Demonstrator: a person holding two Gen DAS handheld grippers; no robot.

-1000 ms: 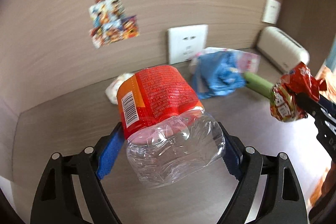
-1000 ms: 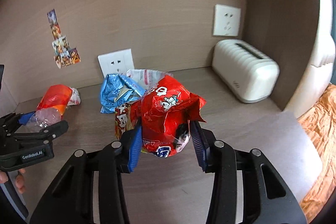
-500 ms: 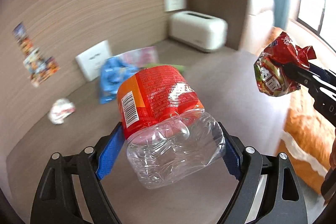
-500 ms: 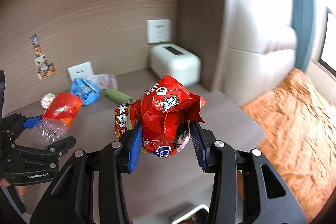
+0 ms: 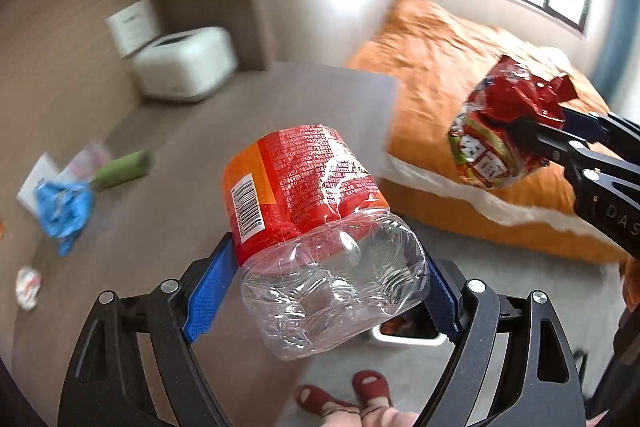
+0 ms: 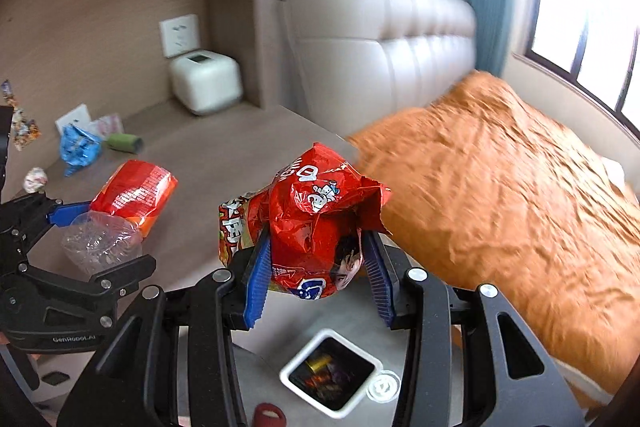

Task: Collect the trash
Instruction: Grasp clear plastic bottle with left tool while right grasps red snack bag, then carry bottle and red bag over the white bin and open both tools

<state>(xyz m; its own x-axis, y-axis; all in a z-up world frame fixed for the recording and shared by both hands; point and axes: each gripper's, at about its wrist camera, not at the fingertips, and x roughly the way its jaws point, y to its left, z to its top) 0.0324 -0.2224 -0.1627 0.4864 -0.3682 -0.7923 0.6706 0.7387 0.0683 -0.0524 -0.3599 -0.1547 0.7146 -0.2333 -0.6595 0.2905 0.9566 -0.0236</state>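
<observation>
Bottle point(image 5: 320, 239): crushed clear plastic, ribbed and dented, with a glossy red-orange label and a barcode. Left tool point(image 5: 320, 291) is pinching it across the clear base between blue ridged pads.

Snack bag point(image 6: 316, 227): crinkled red foil, printed with cartoon figures, crumpled into a loose wad. Right tool point(image 6: 316, 267) is gripping it at mid-body, pads pressed into the foil.

Bin point(image 6: 332, 375): small, square, white-rimmed, dark inside, some wrappers already lying in it. It is standing on the floor, below and just ahead of the right tool; the bottle is hanging up and to the left of the bin.

Step, judged: both tools are carrying loads toward the bin. Next move calls for lowering each load over the bin's mouth and spreading the pads; the bottle looks wide for that opening.

Remaining on the surface, well beyond the bin: blue crumpled bag point(image 6: 78, 147), green roll point(image 6: 124, 143), white paper ball point(image 6: 36, 179).
</observation>
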